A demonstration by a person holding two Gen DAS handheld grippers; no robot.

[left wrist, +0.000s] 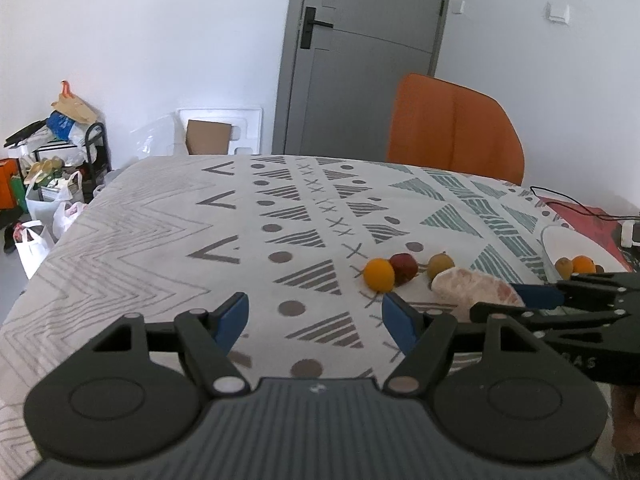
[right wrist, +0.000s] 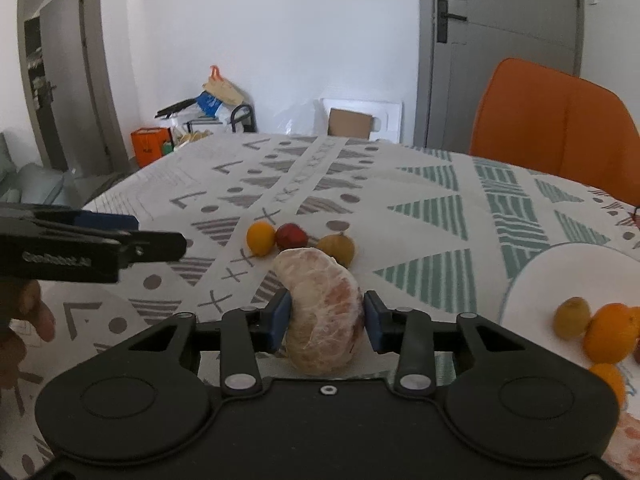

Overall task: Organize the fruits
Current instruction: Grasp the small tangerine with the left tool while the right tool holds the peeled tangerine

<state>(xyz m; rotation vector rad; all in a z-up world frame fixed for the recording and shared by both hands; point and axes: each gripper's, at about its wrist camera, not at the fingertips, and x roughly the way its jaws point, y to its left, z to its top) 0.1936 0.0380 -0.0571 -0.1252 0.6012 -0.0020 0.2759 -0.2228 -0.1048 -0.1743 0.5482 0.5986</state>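
My right gripper (right wrist: 325, 320) is shut on a large peeled pomelo piece (right wrist: 324, 312), pinkish-white, held just above the patterned tablecloth. It also shows in the left wrist view (left wrist: 472, 286). Beyond it lie an orange (right wrist: 260, 237), a red fruit (right wrist: 291, 235) and a yellow-brown fruit (right wrist: 338, 249) in a row. A white plate (right wrist: 532, 280) at the right holds a yellow-brown fruit (right wrist: 572, 317) and oranges (right wrist: 610, 332). My left gripper (left wrist: 314, 318) is open and empty, left of the pomelo.
An orange chair (right wrist: 556, 120) stands at the table's far side. A grey door (left wrist: 360, 52) is behind it. Bags and boxes (left wrist: 52, 168) crowd the floor at the left. A black cable (left wrist: 576, 204) lies near the plate.
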